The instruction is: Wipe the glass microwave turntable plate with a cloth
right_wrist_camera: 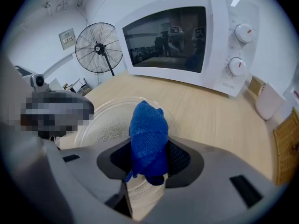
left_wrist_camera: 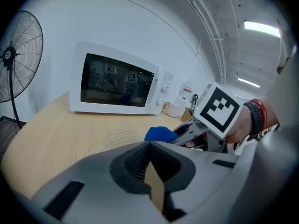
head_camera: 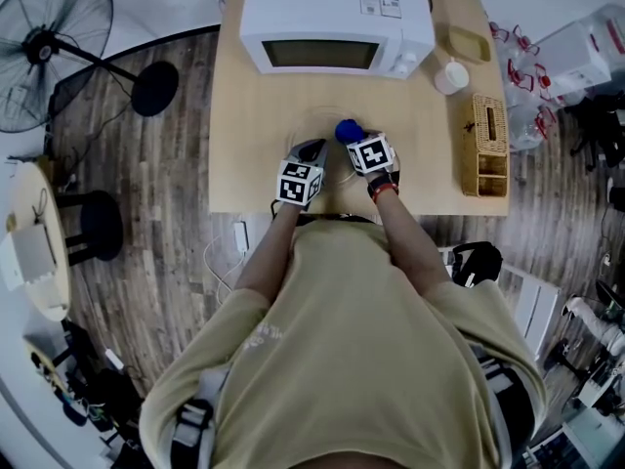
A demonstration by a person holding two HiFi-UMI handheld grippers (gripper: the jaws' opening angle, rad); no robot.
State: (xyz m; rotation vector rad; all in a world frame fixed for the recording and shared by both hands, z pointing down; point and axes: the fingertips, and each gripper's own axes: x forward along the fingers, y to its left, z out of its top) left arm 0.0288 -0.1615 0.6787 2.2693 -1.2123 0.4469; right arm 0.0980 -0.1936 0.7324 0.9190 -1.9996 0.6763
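Note:
The clear glass turntable plate (head_camera: 327,125) lies flat on the wooden table (head_camera: 254,106) in front of the microwave (head_camera: 337,18). In the right gripper view the plate (right_wrist_camera: 100,125) shows its speckled surface. My right gripper (head_camera: 354,143) is shut on a bunched blue cloth (head_camera: 348,131), which hangs over the plate's near right part (right_wrist_camera: 147,139). At the plate's near left edge, my left gripper (head_camera: 314,149) has its jaws closed on the rim (left_wrist_camera: 152,171). The left gripper view also shows the cloth (left_wrist_camera: 159,134) and the plate's faint rings (left_wrist_camera: 121,138).
A white cup (head_camera: 451,76) and a small tan tray (head_camera: 469,42) stand right of the microwave. A wicker box (head_camera: 488,145) sits at the table's right edge. On the floor to the left are a fan (head_camera: 49,47) and a black stool (head_camera: 98,223).

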